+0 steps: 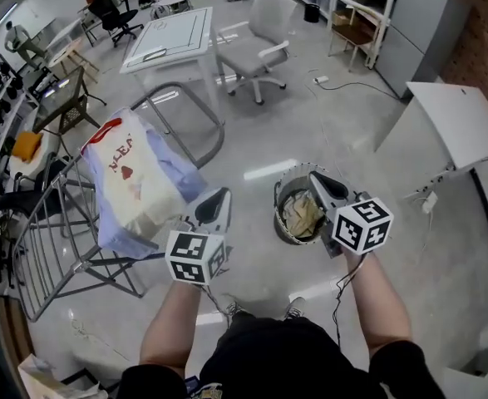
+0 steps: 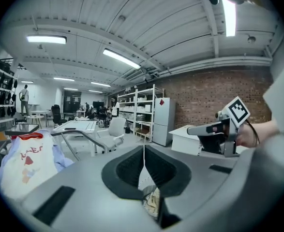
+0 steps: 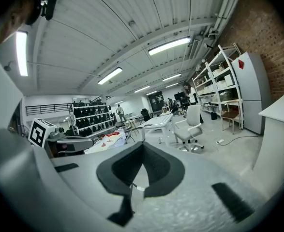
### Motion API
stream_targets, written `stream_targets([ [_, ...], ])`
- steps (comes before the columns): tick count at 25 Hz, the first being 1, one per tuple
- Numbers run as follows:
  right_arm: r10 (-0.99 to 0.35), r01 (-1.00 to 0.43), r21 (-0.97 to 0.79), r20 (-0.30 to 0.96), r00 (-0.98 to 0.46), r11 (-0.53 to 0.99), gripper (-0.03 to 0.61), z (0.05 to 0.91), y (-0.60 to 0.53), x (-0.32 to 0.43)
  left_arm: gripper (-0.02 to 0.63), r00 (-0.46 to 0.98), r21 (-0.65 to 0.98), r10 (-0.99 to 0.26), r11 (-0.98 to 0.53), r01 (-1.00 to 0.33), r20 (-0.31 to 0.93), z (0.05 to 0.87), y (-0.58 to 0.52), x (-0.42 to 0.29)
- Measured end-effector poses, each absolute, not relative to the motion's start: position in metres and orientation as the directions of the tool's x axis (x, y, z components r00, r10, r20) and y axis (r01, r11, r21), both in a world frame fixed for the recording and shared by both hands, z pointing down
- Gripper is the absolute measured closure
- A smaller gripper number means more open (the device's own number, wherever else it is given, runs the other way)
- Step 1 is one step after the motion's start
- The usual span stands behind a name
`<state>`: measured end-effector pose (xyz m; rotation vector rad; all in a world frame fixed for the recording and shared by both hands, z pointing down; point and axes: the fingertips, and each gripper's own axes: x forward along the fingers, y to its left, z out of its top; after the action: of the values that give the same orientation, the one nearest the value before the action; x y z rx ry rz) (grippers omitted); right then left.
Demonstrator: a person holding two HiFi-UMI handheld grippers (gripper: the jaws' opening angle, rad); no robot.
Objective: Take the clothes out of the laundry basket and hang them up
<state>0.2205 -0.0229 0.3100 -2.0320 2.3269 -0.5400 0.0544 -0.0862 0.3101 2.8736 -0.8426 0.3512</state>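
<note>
A round wire laundry basket [image 1: 282,220] stands on the floor just ahead of me, with beige clothes [image 1: 301,214] inside. A cream shirt with red print [image 1: 135,179] and a light blue garment [image 1: 187,176] hang over the metal drying rack [image 1: 52,260] on my left. My left gripper [image 1: 217,198] is shut and holds nothing, between the rack and the basket. My right gripper [image 1: 318,178] is also shut and holds nothing, above the basket's right rim. The left gripper view shows shut jaws, the cream shirt [image 2: 28,162] and the right gripper [image 2: 214,129]. The right gripper view shows the left gripper [image 3: 70,143].
A white table [image 1: 173,36] and a white office chair [image 1: 258,52] stand farther ahead. A white desk [image 1: 460,123] is at the right with a cable [image 1: 356,84] on the floor. Shelves and a grey fridge [image 2: 161,121] line the brick wall. Clothing racks [image 3: 91,121] stand at the left.
</note>
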Motion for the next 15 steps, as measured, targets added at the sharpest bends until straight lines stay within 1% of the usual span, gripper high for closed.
stream_targets([
  [7,-0.962,-0.961,-0.268,0.24,-0.131,0.064,0.574,0.324,0.046,0.301,0.603,0.823,0.081,-0.507,-0.837,-0.541,0.257,0.317,-0.03,0.132],
  [15,-0.963,-0.952,-0.305,0.249,-0.098,0.018,0.574,0.342,0.084,0.35,0.603,0.848,0.083,-0.454,-0.867,-0.492,0.274,0.331,0.008,0.189],
])
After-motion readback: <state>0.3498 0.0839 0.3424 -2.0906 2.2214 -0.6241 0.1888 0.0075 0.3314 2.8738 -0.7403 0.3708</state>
